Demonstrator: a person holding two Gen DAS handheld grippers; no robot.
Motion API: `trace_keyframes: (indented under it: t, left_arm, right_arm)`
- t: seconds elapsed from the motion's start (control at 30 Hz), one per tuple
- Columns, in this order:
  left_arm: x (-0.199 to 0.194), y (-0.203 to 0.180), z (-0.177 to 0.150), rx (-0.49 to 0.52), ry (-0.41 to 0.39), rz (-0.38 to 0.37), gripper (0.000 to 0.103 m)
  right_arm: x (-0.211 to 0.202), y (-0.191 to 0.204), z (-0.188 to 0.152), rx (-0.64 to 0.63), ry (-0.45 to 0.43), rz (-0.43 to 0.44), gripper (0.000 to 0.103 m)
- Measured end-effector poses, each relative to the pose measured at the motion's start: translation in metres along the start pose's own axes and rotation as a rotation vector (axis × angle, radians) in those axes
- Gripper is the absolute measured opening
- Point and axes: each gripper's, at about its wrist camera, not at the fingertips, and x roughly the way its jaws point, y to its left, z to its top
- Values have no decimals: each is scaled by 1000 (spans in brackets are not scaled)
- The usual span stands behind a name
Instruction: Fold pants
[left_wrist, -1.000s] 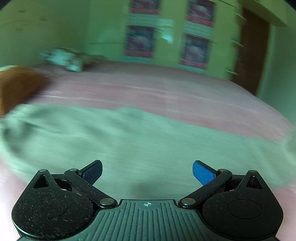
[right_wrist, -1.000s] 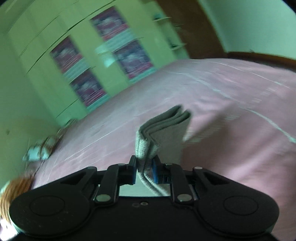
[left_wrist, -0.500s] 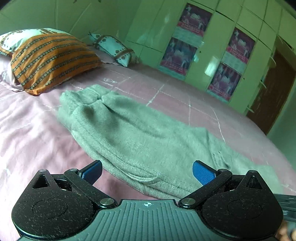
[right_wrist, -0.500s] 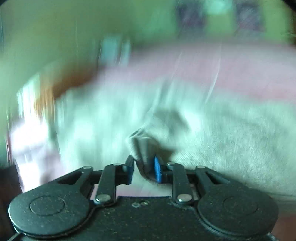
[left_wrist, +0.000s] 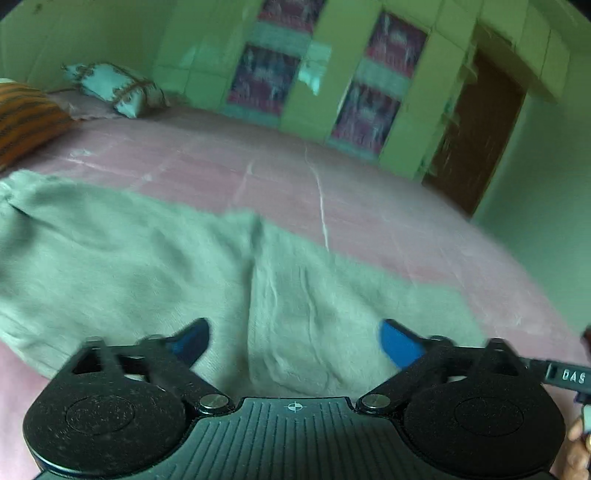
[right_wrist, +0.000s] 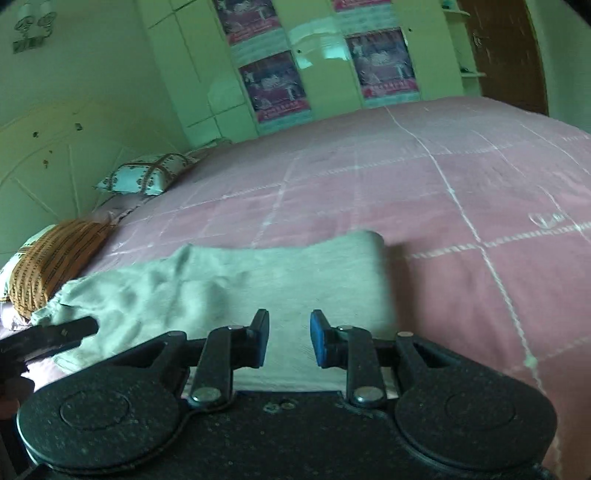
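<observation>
Grey pants (right_wrist: 236, 280) lie folded over on the pink bed (right_wrist: 461, 192), toward its near edge. Left gripper (left_wrist: 293, 345): jaws apart and just been closing, empty above the cloth. Right gripper (right_wrist: 289, 338): released, pads clear of the pants.

Setting is identified as a home bedroom. A wide bed (right_wrist: 424, 177) is covered by a pink checked sheet; two patterned pillows (right_wrist: 147, 175) are seen at its head. Green built-in wardrobes (right_wrist: 192, 74) carrying posters (right_wrist: 275, 86) are noted behind, with a brown wooden door (left_wrist: 476, 136) beside them.
</observation>
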Motion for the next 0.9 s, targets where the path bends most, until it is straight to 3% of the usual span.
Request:
trace_keyframes:
  t: [0.03,0.07,0.17,0.23,0.3,0.37,0.4,0.43,0.47,0.5,0.53,0.57,0.63,0.67,0.8,0.9]
  left_arm:
    - [11,-4,-6,12,79,47,53]
    - [17,-2,-15,-8,93,49,53]
    - [3,-5,-12,-10,63,67,52]
    - [-10,-12,4,-16,-42,57,52]
    - [-6,-26,23,53,-93,63,52]
    - [17,-31,39,58,-61,72,52]
    - [34,-30,41,63,-7,108,52]
    - [55,-27,39,70,78,151,52]
    - [72,-17,32,45,148,150,54]
    - [73,-8,29,7,122,113,54]
    - [65,-2,31,-17,116,86,54]
    - [53,4,34,-37,102,62,57]
    - [21,22,33,-59,33,8,96]
    - [5,37,32,-61,-26,-10,103]
    - [-57,104,29,-100,-149,107,103]
    - [-76,163,28,-208,-162,189,102]
  right_arm:
    - [5,-8,-8,8,60,-25,17]
    - [10,-13,-14,17,107,-20,17]
    - [-3,-17,-13,38,54,19,16]
    - [-13,-19,-6,43,-18,41,18]
    - [-9,-20,1,49,-63,41,18]
    - [1,-24,11,57,-80,40,18]
    - [8,-25,14,52,-81,32,18]
    - [17,-26,19,51,-70,25,19]
    - [30,-26,20,50,-24,8,19]
    - [51,-30,18,44,84,-30,18]
    - [61,-31,17,37,135,-37,17]
    - [54,-32,18,40,104,-28,17]
    - [33,-36,19,57,43,-5,25]
    - [22,-39,16,72,5,7,28]
    - [1,-46,6,113,-32,56,34]
    - [3,-38,1,121,-26,62,34]
